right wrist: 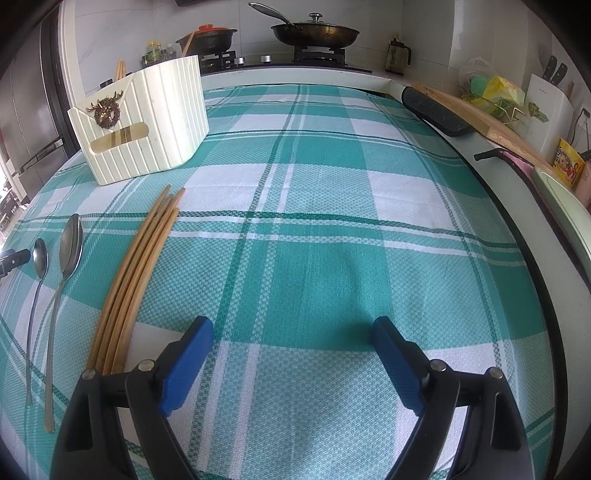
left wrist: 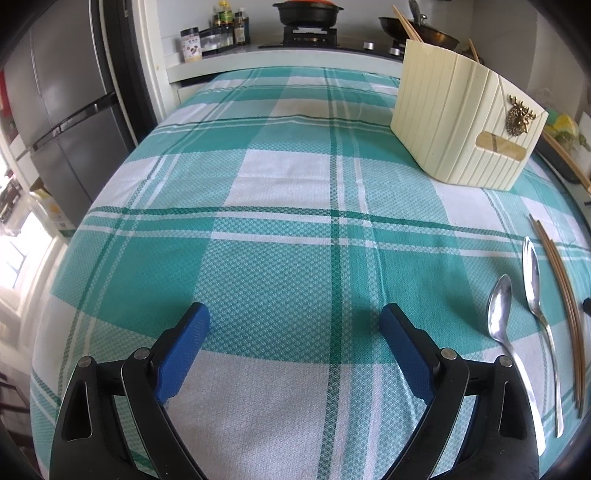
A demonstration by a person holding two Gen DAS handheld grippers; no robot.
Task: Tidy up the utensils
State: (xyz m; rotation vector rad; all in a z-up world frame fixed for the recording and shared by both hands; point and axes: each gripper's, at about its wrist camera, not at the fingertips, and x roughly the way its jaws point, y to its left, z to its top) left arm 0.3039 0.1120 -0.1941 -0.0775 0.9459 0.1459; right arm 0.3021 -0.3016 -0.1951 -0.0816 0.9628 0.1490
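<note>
A cream ribbed utensil holder (left wrist: 461,122) (right wrist: 147,122) with a brass deer ornament stands on the green plaid tablecloth (left wrist: 280,221) (right wrist: 317,229); chopsticks stick out of its top. Two metal spoons (left wrist: 498,314) (right wrist: 70,243) and a bundle of wooden chopsticks (left wrist: 565,306) (right wrist: 140,273) lie flat on the cloth. My left gripper (left wrist: 295,317) hovers open over bare cloth, with the spoons to its right. My right gripper (right wrist: 293,332) is open too, nothing between its blue pads (right wrist: 188,365), the chopsticks just left of it.
A stove with a black pot (left wrist: 306,13) and a lidded pan (right wrist: 316,31) sits beyond the table. A grey fridge (left wrist: 66,110) stands at the left. A wooden board (right wrist: 480,114), a black pad (right wrist: 436,110) and kitchen clutter line the right counter.
</note>
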